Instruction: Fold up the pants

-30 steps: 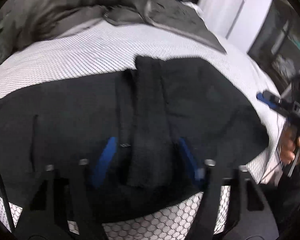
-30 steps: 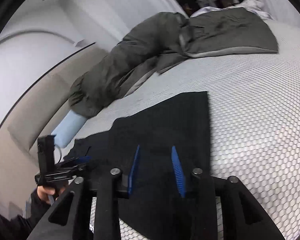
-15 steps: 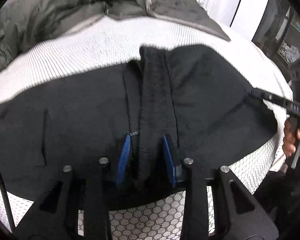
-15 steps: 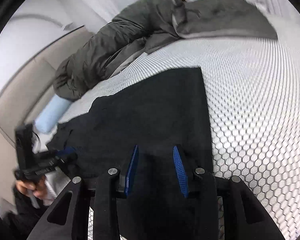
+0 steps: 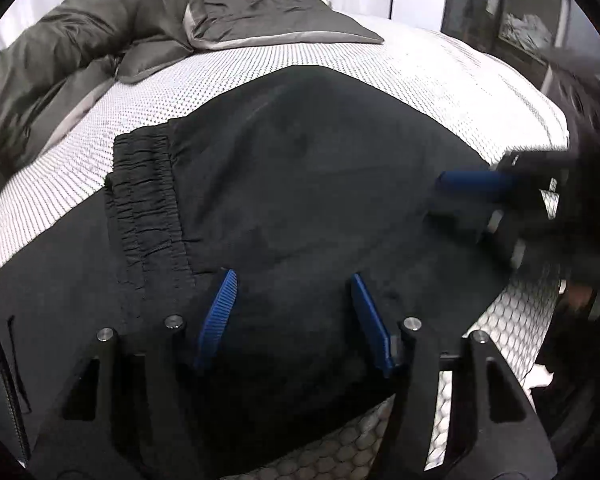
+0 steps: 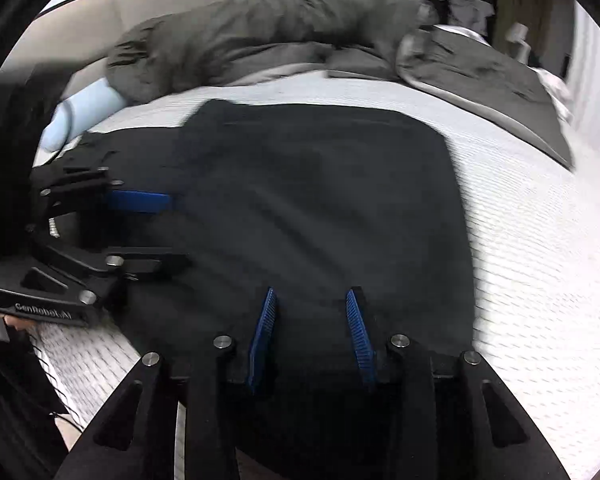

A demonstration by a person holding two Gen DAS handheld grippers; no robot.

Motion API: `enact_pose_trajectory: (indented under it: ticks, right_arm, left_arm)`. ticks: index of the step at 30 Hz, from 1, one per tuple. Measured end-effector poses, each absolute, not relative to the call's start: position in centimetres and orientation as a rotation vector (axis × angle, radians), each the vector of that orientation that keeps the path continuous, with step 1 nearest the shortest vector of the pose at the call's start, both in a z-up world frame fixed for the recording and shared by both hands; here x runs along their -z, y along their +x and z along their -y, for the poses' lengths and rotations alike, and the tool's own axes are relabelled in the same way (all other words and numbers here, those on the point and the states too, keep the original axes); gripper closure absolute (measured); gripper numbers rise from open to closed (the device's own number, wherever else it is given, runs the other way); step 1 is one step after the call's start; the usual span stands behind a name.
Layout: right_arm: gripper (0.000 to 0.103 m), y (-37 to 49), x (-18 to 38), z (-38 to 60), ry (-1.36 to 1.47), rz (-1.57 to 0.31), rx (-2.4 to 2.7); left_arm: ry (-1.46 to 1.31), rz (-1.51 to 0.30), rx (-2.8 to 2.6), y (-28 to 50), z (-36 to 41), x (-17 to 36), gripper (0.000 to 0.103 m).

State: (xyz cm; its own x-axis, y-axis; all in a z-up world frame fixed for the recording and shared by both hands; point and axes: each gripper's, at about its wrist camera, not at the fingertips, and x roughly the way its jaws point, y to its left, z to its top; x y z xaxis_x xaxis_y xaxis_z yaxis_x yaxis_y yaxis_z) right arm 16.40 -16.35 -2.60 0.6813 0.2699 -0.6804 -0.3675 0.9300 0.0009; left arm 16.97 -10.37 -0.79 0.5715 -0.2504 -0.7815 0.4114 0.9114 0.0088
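Black pants [image 5: 308, 184] lie folded flat on a white honeycomb-patterned bed cover [image 5: 400, 60]; the elastic waistband [image 5: 144, 208] shows left of centre. They also fill the middle of the right wrist view [image 6: 320, 208]. My left gripper [image 5: 292, 280] is open and empty over the near edge of the pants. My right gripper [image 6: 312, 294] is open and empty over the pants' near edge. Each gripper shows in the other's view: the right one [image 5: 500, 196] at the right, the left one [image 6: 140, 232] at the left, both over the fabric.
A dark grey duvet [image 5: 100, 40] is bunched along the far side of the bed, also in the right wrist view [image 6: 300, 28]. A light blue pillow [image 6: 80, 112] lies at the far left. Dark shelving [image 5: 520, 20] stands beyond the bed at right.
The left gripper let go of the waistband, opened wide and shifted right along the pants. The two grippers have come much closer together over the folded fabric.
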Motion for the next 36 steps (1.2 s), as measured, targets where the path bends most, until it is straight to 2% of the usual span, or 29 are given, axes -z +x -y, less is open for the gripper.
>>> enact_pose_trajectory:
  ticks: [6,11,17,21,24,29,33,35,36]
  right_arm:
    - [0.066,15.6,1.7,22.7,-0.038,-0.718,-0.227]
    - [0.066,15.5,-0.8,19.5,0.013,-0.634,-0.395]
    - [0.067,20.0,2.2,13.7,-0.104,-0.784,-0.392]
    - [0.068,20.6,2.6,16.7,-0.154,-0.78,-0.215]
    - [0.068,20.2,2.3,18.9,-0.086,-0.775,-0.249]
    - [0.066,19.2,-0.7,17.4,-0.05,-0.703,-0.321]
    - [0.066,23.4,-1.0,13.7,-0.097,-0.765,-0.378]
    - [0.066,25.5,0.0,12.7,-0.111,-0.827,-0.367]
    - [0.066,26.3,0.9,12.5,-0.141,-0.856,-0.343]
  left_arm:
    - [0.085,-0.88,0.398,16.9,8.0,-0.4,0.046]
    - [0.077,-0.825,0.38,18.5,9.0,-2.6,0.046]
    - [0.147,-0.913,0.355,22.1,11.0,-0.2,0.046]
    - [0.088,-0.906,0.375,22.2,9.7,-0.2,0.047]
    - [0.088,-0.887,0.37,21.7,9.6,-0.3,0.047]
    - [0.024,-0.783,0.334,21.9,9.2,-3.7,0.047]
    - [0.008,-0.876,0.288,26.1,8.7,-2.2,0.047]
    - [0.02,-0.94,0.261,27.4,8.2,-0.9,0.05]
    - [0.014,-0.949,0.253,27.7,7.9,-0.7,0.056]
